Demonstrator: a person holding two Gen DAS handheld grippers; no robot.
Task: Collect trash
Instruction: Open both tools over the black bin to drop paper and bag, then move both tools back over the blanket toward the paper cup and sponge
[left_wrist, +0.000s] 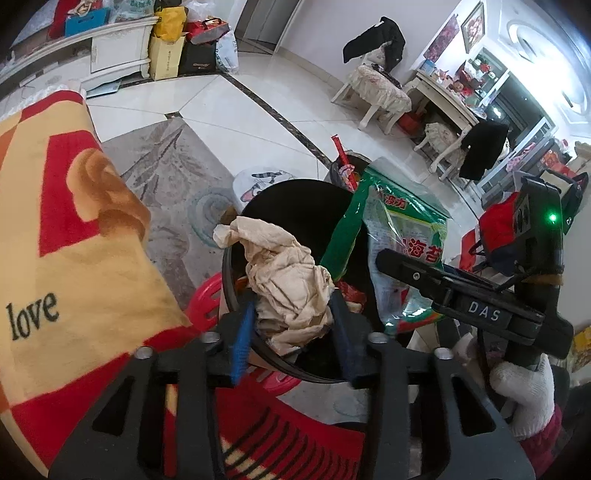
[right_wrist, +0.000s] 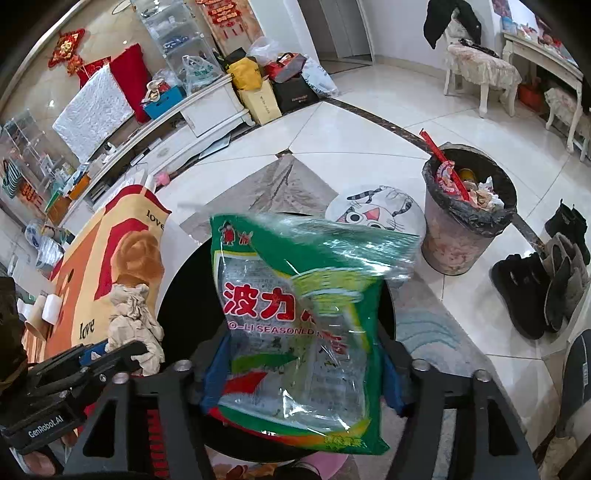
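In the left wrist view, the left tongs (left_wrist: 291, 314) were seen parted, their blue pads flanking one crumpled paper wad (left_wrist: 284, 280). The wad appeared released rather than clenched, and it was judged to be held there so that it would drop into the black bin (left_wrist: 303, 206) directly beneath. One green seaweed bag (left_wrist: 402, 229) was poised over the same bin.

In the right wrist view, the right tongs (right_wrist: 303, 373) were likewise spread, and the bag stood loosely between their pads above the bin mouth, seemingly let go. Two bins were counted: the black one and a lined bin (right_wrist: 454, 240), already filled, set well apart on the floor.
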